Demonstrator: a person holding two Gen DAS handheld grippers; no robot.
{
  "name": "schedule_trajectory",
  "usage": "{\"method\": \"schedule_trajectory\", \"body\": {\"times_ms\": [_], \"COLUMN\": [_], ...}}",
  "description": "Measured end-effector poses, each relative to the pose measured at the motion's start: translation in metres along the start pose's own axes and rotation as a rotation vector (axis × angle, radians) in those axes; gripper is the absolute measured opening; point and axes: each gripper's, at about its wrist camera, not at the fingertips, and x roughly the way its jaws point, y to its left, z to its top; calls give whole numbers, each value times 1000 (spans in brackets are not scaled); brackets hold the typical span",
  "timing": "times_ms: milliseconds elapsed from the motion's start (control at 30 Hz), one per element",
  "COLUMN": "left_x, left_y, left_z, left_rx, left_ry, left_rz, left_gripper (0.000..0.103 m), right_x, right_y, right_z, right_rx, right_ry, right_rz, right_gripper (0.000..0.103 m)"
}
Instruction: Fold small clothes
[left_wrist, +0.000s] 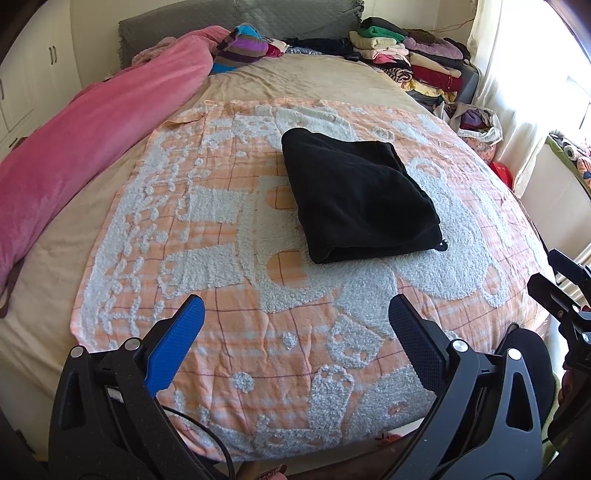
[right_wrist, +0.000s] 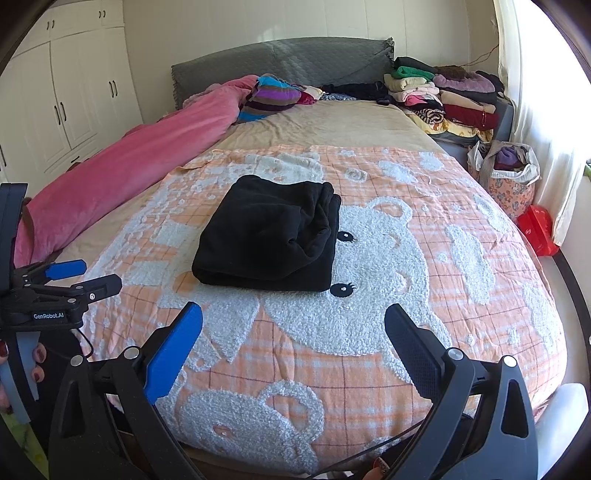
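A black garment (left_wrist: 354, 195) lies folded into a thick rectangle on the orange and white bear blanket (left_wrist: 229, 229) in the middle of the bed. It shows in the right wrist view too, the black garment (right_wrist: 269, 236) resting beside the bear's face on the blanket (right_wrist: 461, 280). My left gripper (left_wrist: 295, 317) hangs open over the blanket's near part, short of the garment, with nothing between its fingers. My right gripper (right_wrist: 293, 325) is open as well, just in front of the garment's near edge. The left gripper (right_wrist: 83, 275) also appears at the left edge of the right wrist view.
A rolled pink quilt (left_wrist: 92, 140) runs along the bed's left side. Stacks of folded clothes (right_wrist: 443, 99) sit by the grey headboard (right_wrist: 280, 62) at the back right. A floral bag (right_wrist: 506, 181) and a red box (right_wrist: 537, 229) stand on the floor to the right. White wardrobes (right_wrist: 74, 96) line the left wall.
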Motion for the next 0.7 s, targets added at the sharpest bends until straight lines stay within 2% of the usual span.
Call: {"method": "schedule_trajectory", "body": {"times_ms": [700], "left_x": [0], "left_y": [0], "left_z": [0], "left_rx": [4], "left_ry": [1], "left_rz": [7], "left_gripper": [94], "right_x": [1], "right_y": [-1], "right_z": [-1], "right_rx": [3], "right_ry": [6], "right_rz": [-2], "right_gripper": [98]}}
